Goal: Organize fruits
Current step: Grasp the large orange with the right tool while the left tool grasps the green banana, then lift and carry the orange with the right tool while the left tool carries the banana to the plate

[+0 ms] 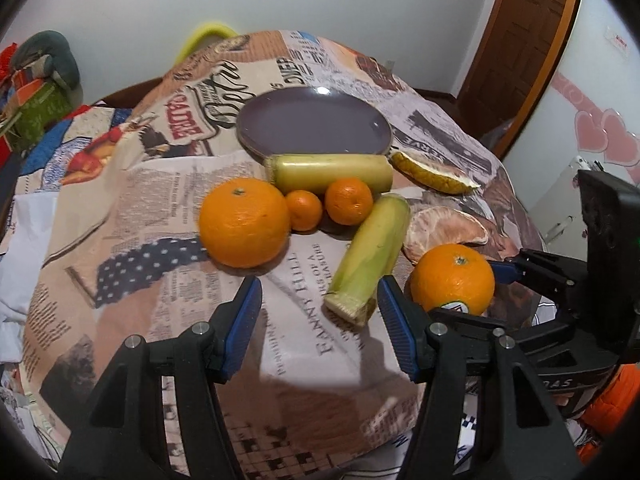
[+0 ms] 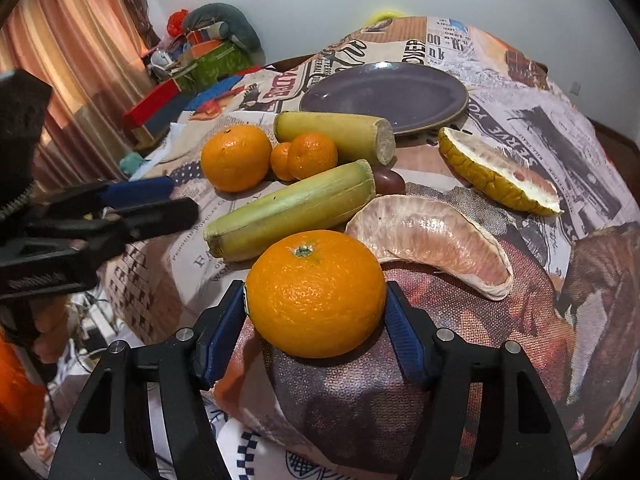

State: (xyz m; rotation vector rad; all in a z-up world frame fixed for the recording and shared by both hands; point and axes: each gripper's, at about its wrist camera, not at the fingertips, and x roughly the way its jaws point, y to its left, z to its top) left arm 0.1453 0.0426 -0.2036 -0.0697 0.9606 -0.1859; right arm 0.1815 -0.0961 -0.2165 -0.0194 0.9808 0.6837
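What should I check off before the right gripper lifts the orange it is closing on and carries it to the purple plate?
1. Orange between the right gripper fingers: ok, a blue pad sits on each side.
2. Firm grip: cannot tell; the pads look to touch the peel, and the orange sits on the cloth.
3. Purple plate free to receive fruit: ok, nothing lies in it.
4. Path to the plate: not ok for a low slide; the near sugarcane piece and pomelo segment lie between, so lift first.
5. Left gripper out of the way: ok, open, holding nothing, off to the side.
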